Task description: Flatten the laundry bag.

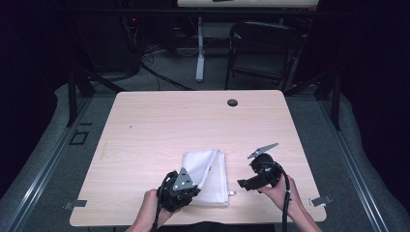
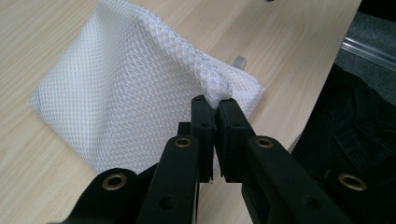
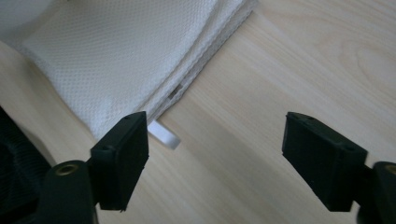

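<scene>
While my left gripper (image 2: 212,103) pinches a corner of the white mesh cloth (image 1: 207,176), my right gripper (image 3: 215,154) waits spread beside it.

Because I want the top layer lifted clear of the stack, I've got my left jaws pressed together on a bunched nub of mesh, and the fabric tents up from the table (image 1: 159,121) toward that pinch. The folded cloth itself lies near the front edge, at about six o'clock on the tabletop, between my two hands. My right gripper sits at three o'clock from the cloth, jaws apart with nothing between them, aimed at the stitched edge and the little white tag (image 3: 166,135) at its corner. I reckon that's my next hold: a second corner, so the cloth can be opened or turned evenly rather than dragged by one point.
</scene>
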The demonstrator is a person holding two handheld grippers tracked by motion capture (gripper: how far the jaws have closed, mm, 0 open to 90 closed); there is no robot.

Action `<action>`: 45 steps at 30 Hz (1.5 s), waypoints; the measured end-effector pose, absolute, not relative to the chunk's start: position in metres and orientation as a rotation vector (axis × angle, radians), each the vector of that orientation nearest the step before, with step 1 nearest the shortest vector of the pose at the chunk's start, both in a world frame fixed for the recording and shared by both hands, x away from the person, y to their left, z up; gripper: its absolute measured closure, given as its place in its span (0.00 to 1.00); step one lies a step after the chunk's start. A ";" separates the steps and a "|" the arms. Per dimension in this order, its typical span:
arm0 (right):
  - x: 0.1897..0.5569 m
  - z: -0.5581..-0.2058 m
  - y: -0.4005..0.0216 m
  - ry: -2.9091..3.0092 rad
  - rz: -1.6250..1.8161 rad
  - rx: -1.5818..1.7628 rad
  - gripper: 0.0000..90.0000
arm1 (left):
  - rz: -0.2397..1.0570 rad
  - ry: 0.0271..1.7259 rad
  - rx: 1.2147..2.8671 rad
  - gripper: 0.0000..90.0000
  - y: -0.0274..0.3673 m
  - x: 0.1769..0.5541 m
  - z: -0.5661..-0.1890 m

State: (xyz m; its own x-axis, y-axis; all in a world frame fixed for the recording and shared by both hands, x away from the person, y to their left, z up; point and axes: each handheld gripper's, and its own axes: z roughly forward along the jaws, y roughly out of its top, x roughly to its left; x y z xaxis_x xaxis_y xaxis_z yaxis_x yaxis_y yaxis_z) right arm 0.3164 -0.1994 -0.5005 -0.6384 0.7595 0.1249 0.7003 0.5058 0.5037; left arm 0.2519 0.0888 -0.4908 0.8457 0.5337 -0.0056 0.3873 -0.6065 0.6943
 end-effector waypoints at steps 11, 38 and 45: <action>0.357 -0.523 -0.156 2.640 0.762 1.293 0.78 | 0.262 0.674 2.280 0.96 0.096 0.253 -0.488; 0.367 -0.554 -0.141 2.681 0.794 1.344 0.96 | 0.332 0.780 2.238 0.96 0.121 0.255 -0.480; 0.367 -0.554 -0.145 2.682 0.834 1.350 0.88 | 0.346 0.840 2.218 0.97 0.132 0.258 -0.478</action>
